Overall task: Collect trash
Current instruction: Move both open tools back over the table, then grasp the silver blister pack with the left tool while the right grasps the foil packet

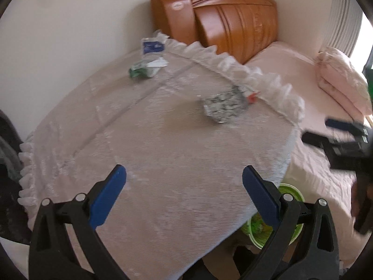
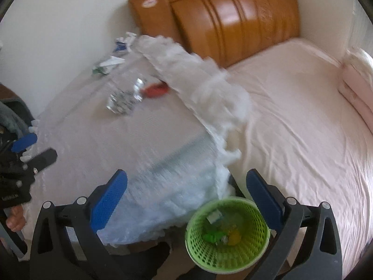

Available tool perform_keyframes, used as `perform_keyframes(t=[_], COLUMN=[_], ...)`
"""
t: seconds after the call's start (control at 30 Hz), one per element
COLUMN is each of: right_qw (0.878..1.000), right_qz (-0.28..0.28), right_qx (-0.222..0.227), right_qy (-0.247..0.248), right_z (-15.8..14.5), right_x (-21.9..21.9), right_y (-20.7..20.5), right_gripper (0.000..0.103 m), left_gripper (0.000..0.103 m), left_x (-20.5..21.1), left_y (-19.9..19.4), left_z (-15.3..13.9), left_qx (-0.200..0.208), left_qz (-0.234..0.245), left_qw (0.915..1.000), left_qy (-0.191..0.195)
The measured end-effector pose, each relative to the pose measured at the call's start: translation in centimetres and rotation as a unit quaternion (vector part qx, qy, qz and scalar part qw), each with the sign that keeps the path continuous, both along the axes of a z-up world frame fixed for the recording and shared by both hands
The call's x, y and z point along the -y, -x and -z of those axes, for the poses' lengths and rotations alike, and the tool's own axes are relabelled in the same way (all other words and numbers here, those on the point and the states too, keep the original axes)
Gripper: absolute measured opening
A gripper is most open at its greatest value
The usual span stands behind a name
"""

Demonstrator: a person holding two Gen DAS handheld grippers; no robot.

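A table under a lace cloth (image 1: 151, 151) carries trash: a crumpled silver wrapper (image 1: 222, 108), a small red piece (image 1: 252, 97) beside it, a green and white wrapper (image 1: 142, 70) and a blue and white packet (image 1: 152, 46) at the far edge. The right wrist view shows the silver wrapper (image 2: 121, 101), the red piece (image 2: 155, 91) and the far wrappers (image 2: 108, 65). A green mesh basket (image 2: 227, 234) with some trash in it stands on the floor below the table. My left gripper (image 1: 184, 191) is open and empty above the near cloth. My right gripper (image 2: 186, 196) is open and empty above the basket.
A bed with a pink sheet (image 2: 291, 116) lies to the right, with a wooden headboard (image 2: 233, 16) against the wall and a folded pink quilt (image 1: 342, 79). The right gripper shows at the right of the left view (image 1: 338, 140). A dark chair (image 1: 7, 163) stands left.
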State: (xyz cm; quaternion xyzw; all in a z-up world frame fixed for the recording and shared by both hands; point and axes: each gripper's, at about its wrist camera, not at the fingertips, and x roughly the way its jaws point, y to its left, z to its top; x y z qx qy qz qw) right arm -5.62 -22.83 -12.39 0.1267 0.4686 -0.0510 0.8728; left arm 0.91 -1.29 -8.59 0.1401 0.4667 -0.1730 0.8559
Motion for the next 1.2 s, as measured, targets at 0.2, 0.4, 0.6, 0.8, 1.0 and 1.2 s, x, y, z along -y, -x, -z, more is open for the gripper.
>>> perform_keyframes(t=[0.2, 0.4, 0.6, 0.8, 1.0, 1.2], right_qw=[0.996, 0.985, 0.977, 0.977, 0.980, 0.985], right_qz=[-0.070, -0.119, -0.163, -0.173, -0.160, -0.148], right_qx=[-0.012, -0.034, -0.048, -0.052, -0.064, -0.053], right_qy=[0.055, 0.121, 0.128, 0.117, 0.101, 0.077], right_z=[1.2, 2.8, 4.1, 4.9, 5.7, 5.1], right_x=[-0.8, -0.7, -2.1, -3.4, -3.2, -2.3], right_y=[-8.2, -13.9, -16.2, -17.7, -18.4, -18.0], right_gripper=[0.101, 0.093, 0.093, 0.082, 0.055, 0.039], left_gripper=[0.096, 0.096, 0.096, 0.096, 0.096, 0.096], left_x=[-1.6, -2.6, -3.3, -3.6, -3.4, -1.5], left_y=[-0.9, -1.1, -1.3, -1.7, -2.0, -2.7], left_z=[0.1, 0.5, 1.0, 1.2, 1.3, 1.5], left_qx=[-0.006, -0.018, -0.025, -0.028, -0.030, -0.039], left_qz=[-0.029, -0.057, -0.072, -0.080, -0.075, -0.054], left_qw=[0.9995, 0.9982, 0.9971, 0.9964, 0.9967, 0.9977], left_qy=[-0.007, -0.001, 0.002, 0.004, 0.004, 0.007])
